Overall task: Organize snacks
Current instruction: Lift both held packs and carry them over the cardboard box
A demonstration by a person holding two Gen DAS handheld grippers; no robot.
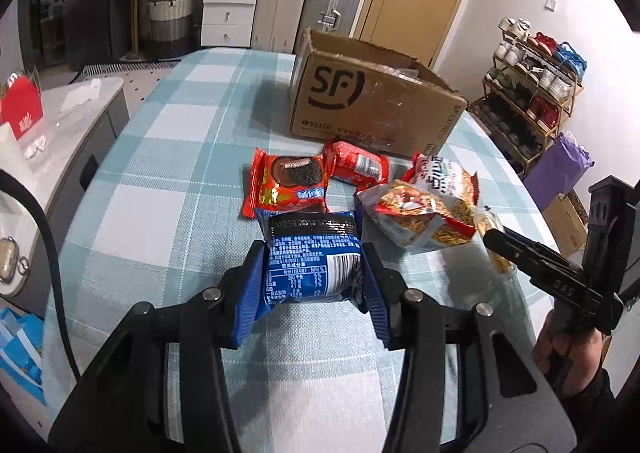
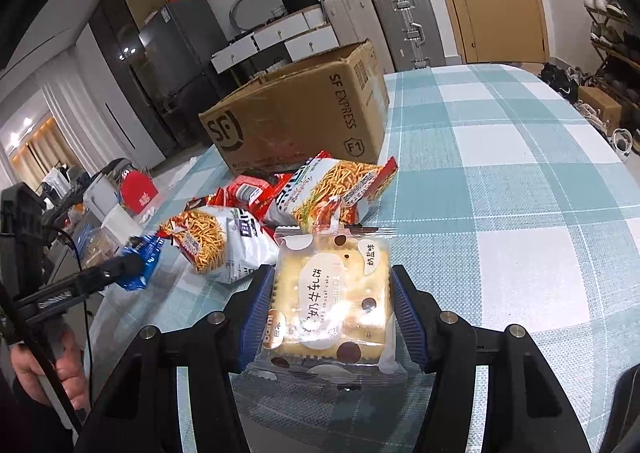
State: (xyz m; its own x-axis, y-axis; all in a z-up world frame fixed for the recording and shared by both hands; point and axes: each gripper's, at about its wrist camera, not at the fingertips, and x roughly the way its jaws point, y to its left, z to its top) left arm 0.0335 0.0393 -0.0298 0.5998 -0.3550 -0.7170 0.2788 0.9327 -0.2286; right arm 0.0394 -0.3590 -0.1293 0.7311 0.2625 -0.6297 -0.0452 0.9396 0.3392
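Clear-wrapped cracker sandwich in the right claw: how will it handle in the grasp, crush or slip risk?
The clear-wrapped square cracker sandwich probably stays flat and stiff; its edges look straight between the right claw pads. Likely brittle under a hard squeeze, being crackers. The glossy film may slip, and its loose sealed ends look floppy.

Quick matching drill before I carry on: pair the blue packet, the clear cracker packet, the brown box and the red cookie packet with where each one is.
Things:
1. blue foil snack packet
2. clear plastic cracker packet
3. brown cardboard SF box
4. red foil cookie packet

Places:
A. lying on the checked tablecloth
B. between the left gripper fingers
C. standing open behind the snacks
D. between the right gripper fingers

Pairs: 1-B, 2-D, 3-C, 4-A
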